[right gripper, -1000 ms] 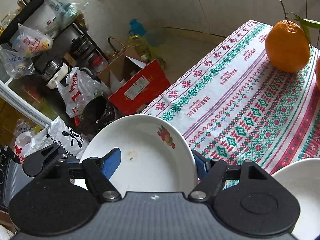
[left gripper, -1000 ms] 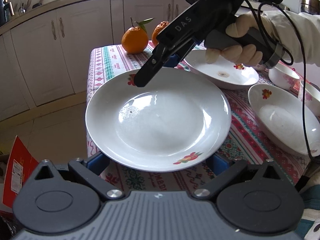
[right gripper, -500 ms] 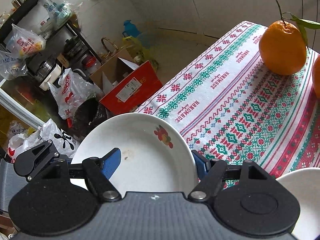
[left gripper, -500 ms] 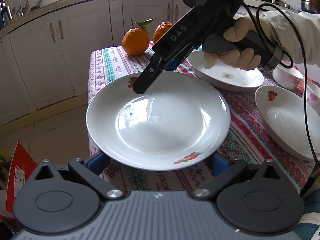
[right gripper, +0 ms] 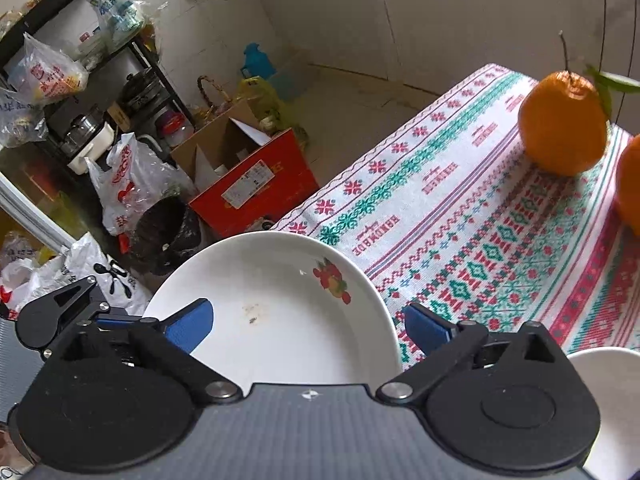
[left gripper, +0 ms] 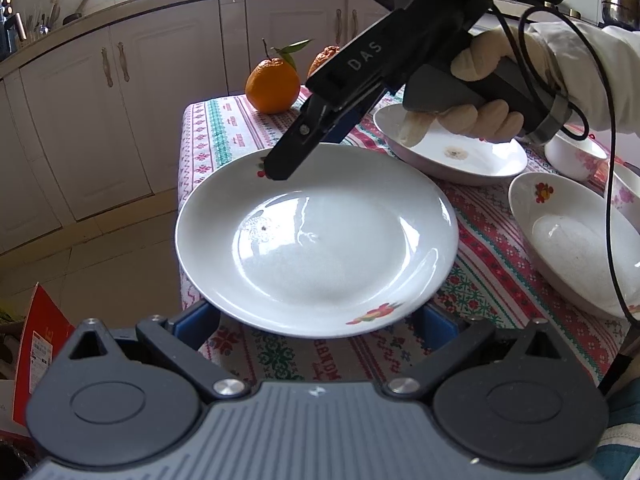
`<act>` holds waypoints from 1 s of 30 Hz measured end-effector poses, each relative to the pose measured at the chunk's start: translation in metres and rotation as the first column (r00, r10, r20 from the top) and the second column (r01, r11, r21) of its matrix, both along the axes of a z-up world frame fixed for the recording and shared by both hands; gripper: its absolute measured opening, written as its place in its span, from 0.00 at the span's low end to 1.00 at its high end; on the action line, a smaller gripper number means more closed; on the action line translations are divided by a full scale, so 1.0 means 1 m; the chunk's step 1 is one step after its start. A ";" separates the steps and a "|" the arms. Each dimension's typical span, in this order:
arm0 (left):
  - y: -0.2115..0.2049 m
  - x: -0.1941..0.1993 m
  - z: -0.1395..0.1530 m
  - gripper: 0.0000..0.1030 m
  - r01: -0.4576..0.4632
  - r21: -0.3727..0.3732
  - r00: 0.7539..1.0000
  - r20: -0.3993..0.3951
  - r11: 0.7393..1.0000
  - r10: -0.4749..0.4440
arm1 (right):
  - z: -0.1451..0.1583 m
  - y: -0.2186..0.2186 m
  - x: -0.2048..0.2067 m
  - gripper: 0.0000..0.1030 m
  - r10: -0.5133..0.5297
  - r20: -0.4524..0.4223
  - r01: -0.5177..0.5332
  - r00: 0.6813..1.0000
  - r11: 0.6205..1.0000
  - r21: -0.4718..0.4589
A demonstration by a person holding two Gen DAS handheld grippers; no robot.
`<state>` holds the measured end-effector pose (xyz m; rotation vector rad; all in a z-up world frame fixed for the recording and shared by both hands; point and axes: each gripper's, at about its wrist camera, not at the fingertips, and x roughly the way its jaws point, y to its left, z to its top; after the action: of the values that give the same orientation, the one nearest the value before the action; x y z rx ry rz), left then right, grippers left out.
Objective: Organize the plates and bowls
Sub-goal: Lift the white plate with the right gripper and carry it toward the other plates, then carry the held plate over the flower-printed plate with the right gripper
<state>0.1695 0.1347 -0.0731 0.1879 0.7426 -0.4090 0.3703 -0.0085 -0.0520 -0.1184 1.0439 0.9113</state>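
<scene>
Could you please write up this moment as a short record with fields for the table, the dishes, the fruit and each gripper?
table: patterned tablecloth, beside white cabinets
near dish: large white plate with flower prints, at the table's corner
other dishes: a second plate behind it, a deep plate to its right, small bowls at the far right
fruit: two oranges at the far end
right gripper: jaws opening, straddling the large plate's far rim, pads apart from it
left gripper: jaws wide at the plate's near rim, no grip seen

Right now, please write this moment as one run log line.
right gripper: opening, over plate | left gripper: plate rim between pads
</scene>
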 end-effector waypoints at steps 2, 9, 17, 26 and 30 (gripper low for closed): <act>0.001 -0.003 0.002 0.99 -0.001 0.004 1.000 0.005 1.000 0.001 | 0.004 -0.001 -0.003 1.00 -0.004 0.017 0.004 1.000 1.000 -0.008; 0.003 -0.026 0.013 0.99 -0.032 0.002 0.999 0.013 0.999 0.032 | 0.029 -0.016 -0.036 1.00 -0.027 0.109 0.029 0.994 0.999 -0.018; -0.013 -0.069 0.033 0.99 -0.052 -0.042 0.997 0.060 0.998 0.054 | 0.062 -0.051 -0.106 1.00 -0.074 0.219 0.086 0.973 0.995 -0.047; -0.056 -0.104 0.030 0.99 0.042 -0.039 0.998 0.056 0.998 -0.039 | 0.057 -0.113 -0.182 1.00 -0.173 0.304 0.217 0.937 0.969 -0.117; -0.078 -0.109 0.029 0.99 0.093 -0.044 0.994 0.057 0.995 -0.090 | 0.052 -0.146 -0.205 1.00 -0.220 0.302 0.270 0.928 0.953 -0.135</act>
<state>0.0601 0.0569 -0.0441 0.1892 0.6717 -0.5063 0.1653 -0.1541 0.0005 -0.2515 0.8450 0.5540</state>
